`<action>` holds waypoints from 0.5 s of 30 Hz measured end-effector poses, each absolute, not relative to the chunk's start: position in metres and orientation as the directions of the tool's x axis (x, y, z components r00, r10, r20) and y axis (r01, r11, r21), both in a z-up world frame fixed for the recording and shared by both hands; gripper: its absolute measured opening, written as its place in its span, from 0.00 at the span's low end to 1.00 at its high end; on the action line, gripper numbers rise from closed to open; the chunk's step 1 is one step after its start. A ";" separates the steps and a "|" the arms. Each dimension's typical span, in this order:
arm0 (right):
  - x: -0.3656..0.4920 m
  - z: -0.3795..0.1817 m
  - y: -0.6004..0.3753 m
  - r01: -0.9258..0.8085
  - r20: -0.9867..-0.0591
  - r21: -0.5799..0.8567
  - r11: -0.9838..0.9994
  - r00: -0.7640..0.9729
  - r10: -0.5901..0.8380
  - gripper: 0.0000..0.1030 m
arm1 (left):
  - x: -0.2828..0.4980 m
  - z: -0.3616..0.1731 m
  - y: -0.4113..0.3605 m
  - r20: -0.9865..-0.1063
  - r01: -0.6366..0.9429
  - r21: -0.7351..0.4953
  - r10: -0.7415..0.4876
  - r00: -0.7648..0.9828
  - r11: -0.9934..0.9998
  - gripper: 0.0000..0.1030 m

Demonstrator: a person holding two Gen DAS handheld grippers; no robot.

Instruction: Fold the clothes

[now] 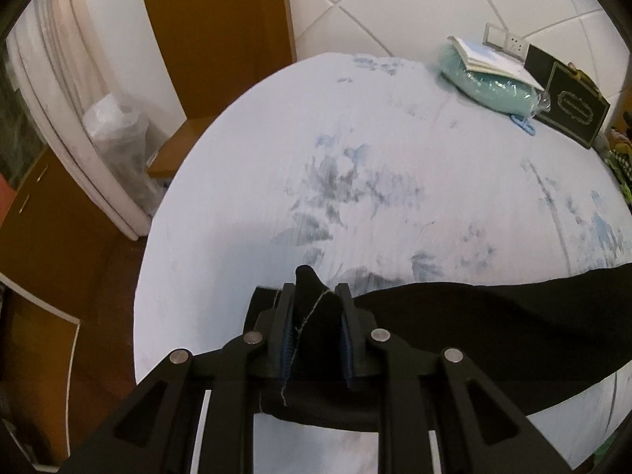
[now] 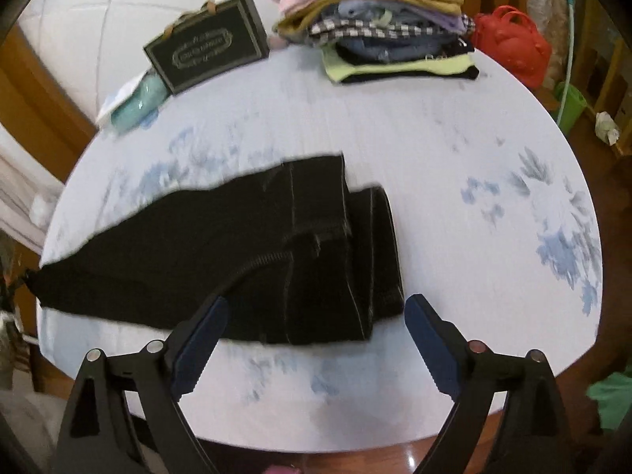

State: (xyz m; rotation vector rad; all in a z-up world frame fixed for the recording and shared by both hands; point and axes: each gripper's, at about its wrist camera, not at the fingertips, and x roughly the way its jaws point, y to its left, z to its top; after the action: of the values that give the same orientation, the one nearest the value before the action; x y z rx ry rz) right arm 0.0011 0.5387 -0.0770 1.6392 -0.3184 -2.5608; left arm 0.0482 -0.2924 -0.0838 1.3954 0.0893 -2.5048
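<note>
black trousers (image 2: 245, 252): soft, limp, light | grip hem or waistband | left tongs (image 1: 316, 316) pinching hem | right tongs (image 2: 316, 339) wide apart, empty

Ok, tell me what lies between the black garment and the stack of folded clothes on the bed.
Nothing: in the right wrist view, only bare floral bedsheet separates the black garment from the stack of folded clothes.
</note>
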 end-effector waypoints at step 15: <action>-0.036 -0.143 0.533 -0.155 -0.976 0.102 -0.983 -0.207 -0.069 0.15 | 0.037 0.037 -0.249 -0.629 0.156 0.249 -0.282 -0.724 -0.956 0.20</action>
State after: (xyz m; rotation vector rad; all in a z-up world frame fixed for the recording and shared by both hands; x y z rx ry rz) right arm -0.0359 0.5333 -0.1434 2.0116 -0.2850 -2.4691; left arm 0.0367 -0.2487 0.0374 1.0286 -0.2627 -2.7028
